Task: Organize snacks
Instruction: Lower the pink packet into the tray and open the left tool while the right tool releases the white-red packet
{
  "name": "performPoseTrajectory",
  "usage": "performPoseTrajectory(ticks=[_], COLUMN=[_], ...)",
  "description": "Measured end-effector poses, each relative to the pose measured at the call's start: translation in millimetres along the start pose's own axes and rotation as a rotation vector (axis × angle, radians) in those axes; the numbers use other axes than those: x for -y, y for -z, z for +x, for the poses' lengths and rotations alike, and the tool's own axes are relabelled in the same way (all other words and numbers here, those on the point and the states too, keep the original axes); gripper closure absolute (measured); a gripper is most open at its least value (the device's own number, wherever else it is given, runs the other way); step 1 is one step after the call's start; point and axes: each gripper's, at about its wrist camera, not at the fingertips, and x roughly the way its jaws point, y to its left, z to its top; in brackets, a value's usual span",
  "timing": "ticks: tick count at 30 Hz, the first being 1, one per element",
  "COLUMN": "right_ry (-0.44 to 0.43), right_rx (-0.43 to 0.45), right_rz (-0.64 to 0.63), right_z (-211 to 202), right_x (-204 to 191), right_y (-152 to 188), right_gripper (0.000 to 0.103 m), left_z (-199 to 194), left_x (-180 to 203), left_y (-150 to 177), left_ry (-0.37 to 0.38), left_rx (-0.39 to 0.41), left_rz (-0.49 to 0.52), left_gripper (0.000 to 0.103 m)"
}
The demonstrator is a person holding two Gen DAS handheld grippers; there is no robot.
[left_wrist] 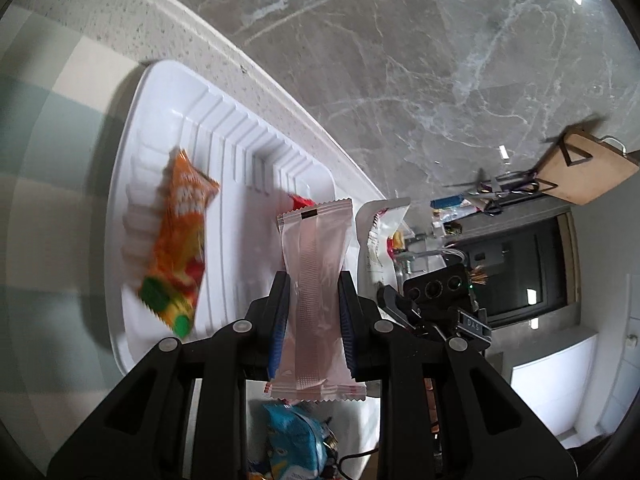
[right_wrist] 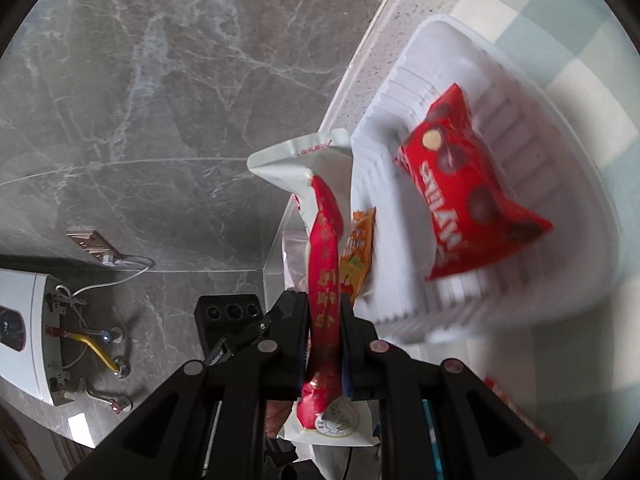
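My left claw (left_wrist: 313,316) pinches a pink wafer packet (left_wrist: 315,300), my right (right_wrist: 325,334) a red-and-white pouch (right_wrist: 324,276), above the white tray (left_wrist: 132,128); either slick wrapper might slip.

White tray (left_wrist: 132,128) sits at the counter's stone edge (left_wrist: 224,52). Orange packet (left_wrist: 180,236) takes up its near-left part; red packet (right_wrist: 468,196) lies across its middle in the right wrist view. Bare ribbed floor between them, toward the wall-side rim. Ahead of the left gripper, the right gripper (left_wrist: 400,300) and its white-and-red pouch (left_wrist: 380,232) crowd the tray's right edge.
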Motion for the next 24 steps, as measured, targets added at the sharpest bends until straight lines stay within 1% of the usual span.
performPoseTrajectory(ticks=[4,8,12,15,18,21,23,24], right_ry=[0.021,0.058,0.112,0.176,0.194,0.214,0.211,0.21], right_rx=[-0.004,-0.003,-0.004,0.004,0.009,0.016,0.022,0.024], right_rz=[-0.01,-0.024,-0.055,-0.101,-0.123,-0.148,-0.16,-0.169], right_z=[12,23,34,39,40,37,35,33], right_x=[0,0,-1,-5,-8,-13,-18,-20], right_y=[-14,-26,-33,-36,-36,-35,-30,-28], right_gripper=[0.088,0.088,0.086,0.086,0.083,0.072,0.059,0.058], left_z=[5,12,19,24,28,28,28,27], left_x=[-4,-3,1,4,8,12,15,17], left_y=[-10,-18,-24,-25,-25,-21,-19,-17], left_ry=[-0.025,-0.066,-0.123,-0.172,-0.218,-0.258,-0.264,-0.279], left_rx=[0.011,0.021,0.032,0.039,0.045,0.046,0.047,0.049], left_rz=[-0.001,0.021,0.065,0.103,0.139,0.185,0.205,0.221], left_gripper=[0.081,0.081,0.081,0.081,0.08,0.079,0.079,0.079])
